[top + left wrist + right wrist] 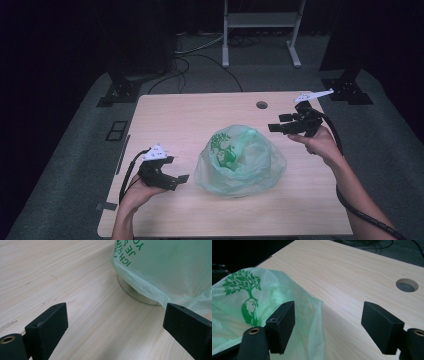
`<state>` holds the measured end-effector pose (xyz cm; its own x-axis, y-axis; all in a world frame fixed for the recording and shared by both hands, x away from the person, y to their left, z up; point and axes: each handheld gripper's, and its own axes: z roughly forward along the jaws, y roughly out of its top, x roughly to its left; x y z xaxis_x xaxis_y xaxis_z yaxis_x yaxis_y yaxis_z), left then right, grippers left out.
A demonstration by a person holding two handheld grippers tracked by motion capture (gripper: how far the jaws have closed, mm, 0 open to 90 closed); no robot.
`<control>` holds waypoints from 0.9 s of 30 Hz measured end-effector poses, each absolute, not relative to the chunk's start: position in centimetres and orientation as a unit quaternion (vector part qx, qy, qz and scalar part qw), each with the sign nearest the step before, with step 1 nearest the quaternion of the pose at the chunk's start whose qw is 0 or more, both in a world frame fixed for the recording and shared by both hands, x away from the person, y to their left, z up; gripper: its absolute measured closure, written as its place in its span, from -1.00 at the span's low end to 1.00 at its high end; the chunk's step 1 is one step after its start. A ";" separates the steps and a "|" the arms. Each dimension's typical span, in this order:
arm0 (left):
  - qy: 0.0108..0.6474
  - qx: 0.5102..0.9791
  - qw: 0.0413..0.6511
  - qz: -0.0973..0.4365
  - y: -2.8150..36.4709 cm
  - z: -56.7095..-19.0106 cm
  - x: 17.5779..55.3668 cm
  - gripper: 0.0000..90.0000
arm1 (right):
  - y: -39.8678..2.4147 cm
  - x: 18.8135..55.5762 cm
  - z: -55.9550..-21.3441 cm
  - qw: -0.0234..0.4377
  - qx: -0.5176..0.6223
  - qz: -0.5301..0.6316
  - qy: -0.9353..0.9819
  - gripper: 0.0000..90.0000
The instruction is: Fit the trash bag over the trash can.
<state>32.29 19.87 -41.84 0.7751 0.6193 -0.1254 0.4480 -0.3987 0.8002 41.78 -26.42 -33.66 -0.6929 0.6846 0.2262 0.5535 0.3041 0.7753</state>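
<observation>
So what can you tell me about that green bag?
The bag is thin, see-through pale green plastic, crinkled and puffed up in a loose mound. It has a dark green tree picture printed on it and green letters on one side. Its top looks open, facing up. It sits near the middle of the table, over something round and flat whose edge peeks out underneath. The left gripper and right gripper are open on either side, neither touching it.

Only readable stuff is sitting on the green plastic bag (170, 267): upside-down green letters in the left gripper view, looking like "ICH BIN", "JE S" and "YO", all cut off. A green tree logo (247, 293) is showing too, wordless.
</observation>
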 end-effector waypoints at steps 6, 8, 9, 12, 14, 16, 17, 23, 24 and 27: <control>0.325 0.831 0.441 0.096 19.9 -41.9 32.3 -0.89 | -27.1 41.6 -35.1 0.067 0.391 0.445 0.803 -0.41; 0.324 0.832 0.441 0.096 19.8 -41.9 32.3 -0.89 | -27.4 41.4 -35.6 0.066 0.393 0.444 0.802 -0.41; 0.324 0.832 0.441 0.096 19.8 -41.9 32.3 -0.89 | -27.6 41.3 -35.9 0.065 0.394 0.445 0.802 -0.41; 0.324 0.832 0.441 0.096 19.8 -41.9 32.3 -0.89 | -28.2 41.1 -36.8 0.059 0.400 0.447 0.798 -0.41; 0.324 0.831 0.441 0.096 19.8 -41.9 32.3 -0.89 | -28.5 40.8 -37.4 0.055 0.406 0.448 0.795 -0.41; 0.323 0.832 0.441 0.095 19.7 -41.9 32.3 -0.89 | -28.9 40.6 -37.9 0.052 0.408 0.448 0.793 -0.41; 0.323 0.833 0.439 0.095 19.7 -41.9 32.2 -0.89 | -29.0 40.5 -38.2 0.051 0.410 0.447 0.793 -0.41; 0.323 0.833 0.439 0.095 19.8 -41.8 32.1 -0.89 | -30.0 39.7 -39.1 0.047 0.415 0.451 0.789 -0.41; 0.322 0.834 0.439 0.095 19.8 -41.9 32.1 -0.89 | -30.2 39.6 -39.3 0.046 0.416 0.452 0.788 -0.41; 0.323 0.833 0.439 0.094 19.7 -41.9 32.1 -0.89 | -30.7 39.1 -39.6 0.046 0.417 0.455 0.785 -0.41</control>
<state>32.13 19.70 -41.90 0.7741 0.6205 -0.1256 0.4547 -0.4068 0.7923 39.09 -30.73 -39.64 -0.6475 0.6977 0.3065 0.6131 0.2381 0.7533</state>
